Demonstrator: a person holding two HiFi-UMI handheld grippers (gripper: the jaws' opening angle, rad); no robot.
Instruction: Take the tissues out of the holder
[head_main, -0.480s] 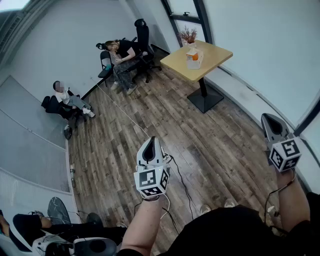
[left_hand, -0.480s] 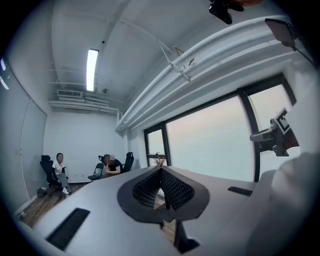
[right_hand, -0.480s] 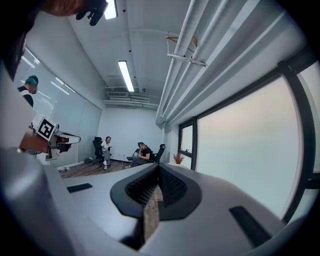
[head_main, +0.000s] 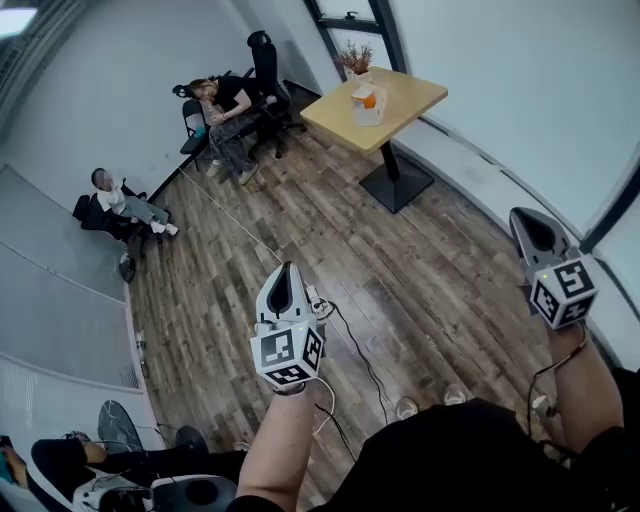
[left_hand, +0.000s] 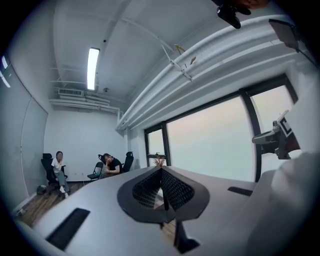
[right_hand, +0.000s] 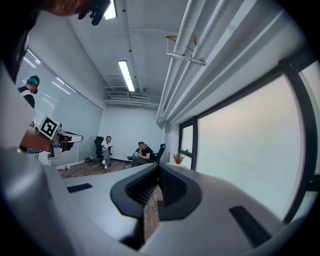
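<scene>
While both tongs are held up over the plank floor (head_main: 430, 270), the tissue holder (head_main: 367, 104), white with an orange patch, stands on the far wooden counter (head_main: 410, 95), well apart from them. A potted plant (head_main: 354, 60) stands just beyond the holder at the counter's far edge. The counter rests on a black pedestal foot (head_main: 395, 185).

The left tongs (head_main: 283, 275) are pressed together with nothing between them, and so are the right tongs (head_main: 525, 225). Open floor lies between the tongs and the counter, crossed only by a thin cable (head_main: 350, 340) near the left tongs. At the far left wall one seated person (head_main: 120, 205) faces the room. A second seated person (head_main: 218, 105) bends forward beside a black office chair (head_main: 262, 55).

Only the head view shows the holder and the cable. The left gripper view shows the plant above its closed tips, a lit ceiling lamp (left_hand: 92, 67), overhead pipes (left_hand: 200, 65), and the right tongs at its right edge. The right gripper view shows the large window (right_hand: 240, 150) and the left tongs at its left edge.

Compared with half a second ago, the counter and both seated persons sit a little further up and left in the head view. Both tongs have shifted slightly left and are still closed.
</scene>
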